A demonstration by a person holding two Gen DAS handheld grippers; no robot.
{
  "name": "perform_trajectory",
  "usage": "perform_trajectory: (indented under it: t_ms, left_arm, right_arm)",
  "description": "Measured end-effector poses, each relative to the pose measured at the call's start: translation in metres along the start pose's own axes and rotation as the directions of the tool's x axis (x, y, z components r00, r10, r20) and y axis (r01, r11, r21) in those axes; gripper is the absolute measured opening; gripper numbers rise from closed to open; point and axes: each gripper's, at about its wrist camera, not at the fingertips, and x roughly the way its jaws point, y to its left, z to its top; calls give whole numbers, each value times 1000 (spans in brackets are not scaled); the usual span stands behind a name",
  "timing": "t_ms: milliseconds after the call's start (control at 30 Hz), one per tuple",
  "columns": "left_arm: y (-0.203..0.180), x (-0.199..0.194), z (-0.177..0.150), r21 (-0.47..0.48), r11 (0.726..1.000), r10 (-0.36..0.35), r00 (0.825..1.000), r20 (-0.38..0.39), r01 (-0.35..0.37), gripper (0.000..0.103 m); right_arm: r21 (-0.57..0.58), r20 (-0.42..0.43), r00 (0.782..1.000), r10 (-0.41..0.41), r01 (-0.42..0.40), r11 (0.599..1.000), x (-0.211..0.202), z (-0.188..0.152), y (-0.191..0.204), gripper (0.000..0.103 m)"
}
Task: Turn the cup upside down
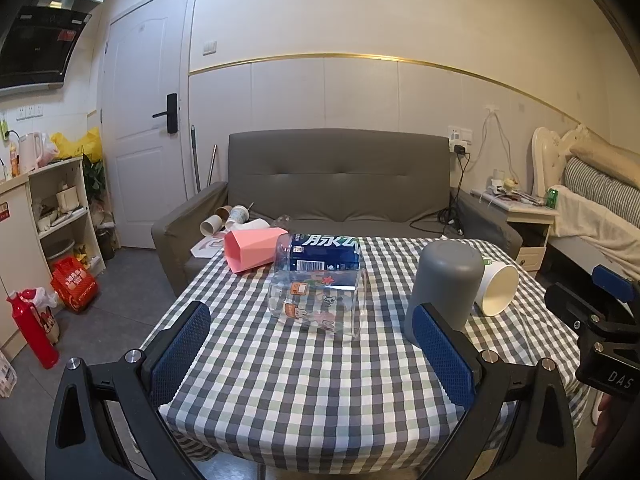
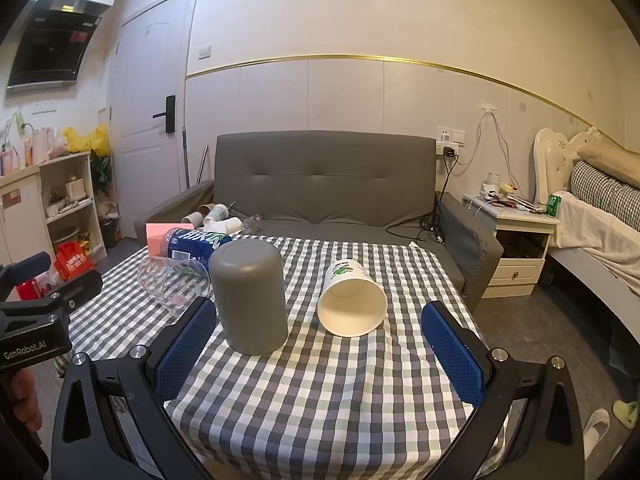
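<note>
A grey cup (image 1: 446, 284) (image 2: 250, 296) stands upside down on the checked tablecloth (image 1: 320, 380) (image 2: 340, 392). A white paper cup (image 1: 498, 288) (image 2: 352, 300) lies on its side to its right, mouth toward me. A clear printed glass (image 1: 318, 304) (image 2: 172, 280), a blue-labelled bottle (image 1: 320, 252) (image 2: 194, 244) and a pink cup (image 1: 252, 250) (image 2: 157, 236) lie on their sides farther left. My left gripper (image 1: 316, 356) is open and empty, short of the glass. My right gripper (image 2: 320, 352) is open and empty, short of the grey and paper cups.
A grey sofa (image 1: 340, 184) (image 2: 324, 184) with several paper cups (image 1: 228, 218) on its seat stands behind the table. A nightstand (image 2: 516, 236) and a bed (image 2: 600, 216) are at the right. Shelves (image 1: 60, 208) and a red bottle (image 1: 30, 328) are at the left.
</note>
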Motion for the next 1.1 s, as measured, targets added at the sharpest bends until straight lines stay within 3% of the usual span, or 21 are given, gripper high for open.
perform_trajectory:
  t_ms: [1100]
  left_arm:
    - [-1,2,-1,3,1000,6,1000,1,-6,103]
  right_arm:
    - [-3,-9,1000,3,-3,1000,2,-4,1,103]
